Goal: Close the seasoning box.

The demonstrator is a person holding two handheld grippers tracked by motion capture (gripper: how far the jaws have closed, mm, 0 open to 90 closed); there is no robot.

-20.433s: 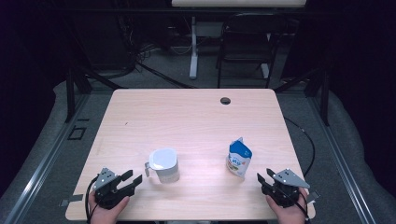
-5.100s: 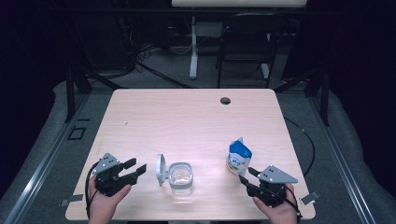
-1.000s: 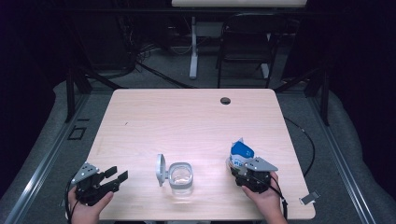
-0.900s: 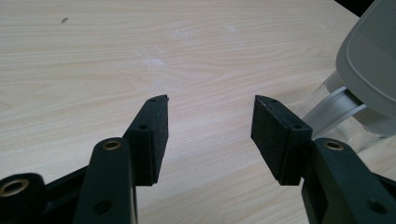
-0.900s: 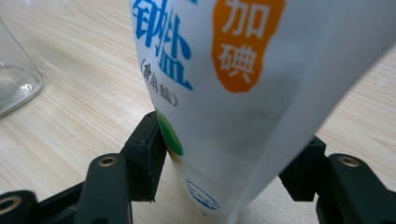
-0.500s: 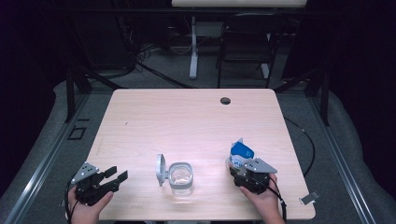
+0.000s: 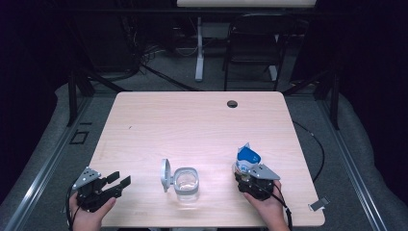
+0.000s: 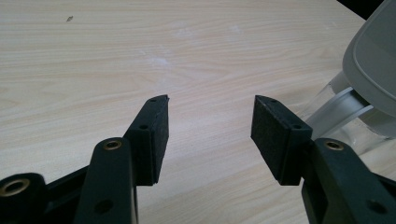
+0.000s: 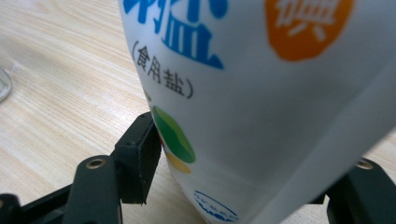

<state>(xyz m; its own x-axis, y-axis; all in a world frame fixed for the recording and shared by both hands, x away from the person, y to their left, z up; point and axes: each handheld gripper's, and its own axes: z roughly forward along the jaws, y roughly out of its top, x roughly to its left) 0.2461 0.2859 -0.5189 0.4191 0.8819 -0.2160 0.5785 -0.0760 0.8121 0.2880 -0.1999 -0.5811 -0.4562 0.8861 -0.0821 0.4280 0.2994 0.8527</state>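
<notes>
Salt bag (image 9: 261, 107) top cut off; right jaw hidden.

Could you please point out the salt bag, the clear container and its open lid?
salt bag (image 7: 248, 159), high view, blue-and-white front.
clear container (image 7: 186, 183), high view, its rim.
open lid (image 7: 165, 173), high view, middle of the raised flap.

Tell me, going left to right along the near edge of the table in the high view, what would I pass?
Left gripper, jaws open over bare wood → flipped-up grey lid → clear container → white and blue salt bag, with the right gripper at its base.
</notes>
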